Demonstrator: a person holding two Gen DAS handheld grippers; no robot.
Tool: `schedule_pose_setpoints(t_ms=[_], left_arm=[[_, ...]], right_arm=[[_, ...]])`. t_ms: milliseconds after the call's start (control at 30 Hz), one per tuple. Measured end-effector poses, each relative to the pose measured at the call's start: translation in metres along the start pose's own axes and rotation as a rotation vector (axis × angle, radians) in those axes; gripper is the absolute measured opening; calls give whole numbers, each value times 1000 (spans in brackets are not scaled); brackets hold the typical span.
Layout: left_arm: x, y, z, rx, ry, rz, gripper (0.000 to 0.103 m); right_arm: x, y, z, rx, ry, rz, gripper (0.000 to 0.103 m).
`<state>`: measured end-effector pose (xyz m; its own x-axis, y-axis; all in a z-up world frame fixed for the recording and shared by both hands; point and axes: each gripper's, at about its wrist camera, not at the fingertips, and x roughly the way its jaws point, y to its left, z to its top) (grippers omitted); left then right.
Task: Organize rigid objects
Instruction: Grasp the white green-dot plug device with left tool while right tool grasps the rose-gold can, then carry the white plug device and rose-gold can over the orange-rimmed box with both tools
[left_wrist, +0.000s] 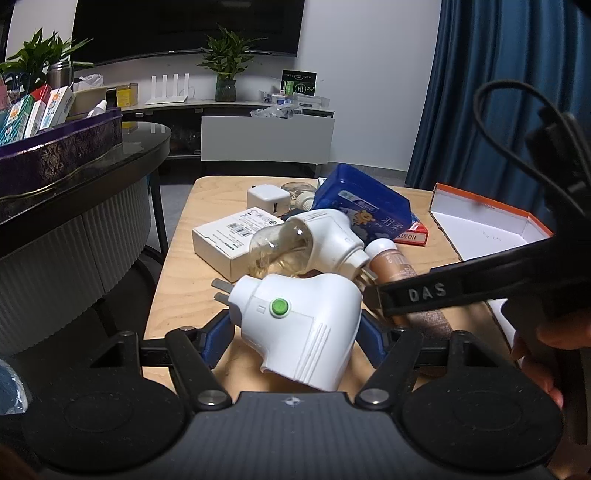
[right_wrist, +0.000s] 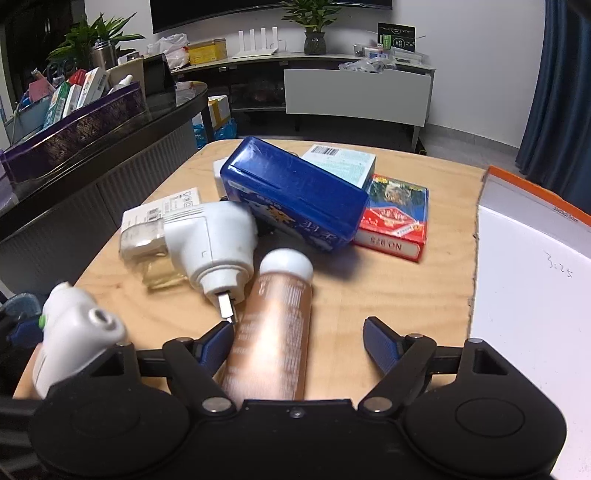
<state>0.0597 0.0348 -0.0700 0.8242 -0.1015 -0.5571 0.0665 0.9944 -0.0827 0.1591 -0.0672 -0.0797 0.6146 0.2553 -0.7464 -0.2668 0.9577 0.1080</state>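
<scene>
My left gripper (left_wrist: 297, 328) is shut on a white plug-in vaporizer with a green button (left_wrist: 303, 325), held over the wooden table (left_wrist: 184, 295); it also shows in the right wrist view (right_wrist: 74, 332). My right gripper (right_wrist: 297, 341) is open, its fingers around a brown tube with a white cap (right_wrist: 275, 325), which lies between them on the table. A second white vaporizer with a clear bottle (right_wrist: 207, 251) lies just left of the tube. A blue box (right_wrist: 295, 195), a red card pack (right_wrist: 395, 221) and a white box (left_wrist: 232, 240) lie behind.
An open white box with an orange rim (right_wrist: 532, 280) sits at the table's right edge. A dark round table (left_wrist: 92, 184) with a purple tray of boxes (left_wrist: 62, 147) stands to the left. A TV cabinet (right_wrist: 332, 85) is at the back wall.
</scene>
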Motion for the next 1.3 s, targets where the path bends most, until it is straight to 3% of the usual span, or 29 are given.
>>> schedule_pose_setpoints(t_ms=[67, 100, 300, 667, 967, 1300], left_arm=[[-1, 0, 1, -5, -1, -4, 72], [-2, 1, 1, -11, -3, -8, 72], [-12, -6, 6, -4, -26, -25, 72], [-31, -46, 27, 66, -82, -75, 72], [-28, -103, 68, 140, -124, -168, 72], [1, -175, 143, 186, -141, -333, 72]], right_arm=[[-3, 4, 1, -12, -11, -14, 48], [-4, 5, 0, -27, -18, -36, 47], [-29, -13, -16, 12, -45, -32, 47], [-130, -65, -16, 141, -261, -35, 47], [-186, -135, -14, 228, -356, -169, 47], [-235, -196, 8, 271, -415, -286, 47]])
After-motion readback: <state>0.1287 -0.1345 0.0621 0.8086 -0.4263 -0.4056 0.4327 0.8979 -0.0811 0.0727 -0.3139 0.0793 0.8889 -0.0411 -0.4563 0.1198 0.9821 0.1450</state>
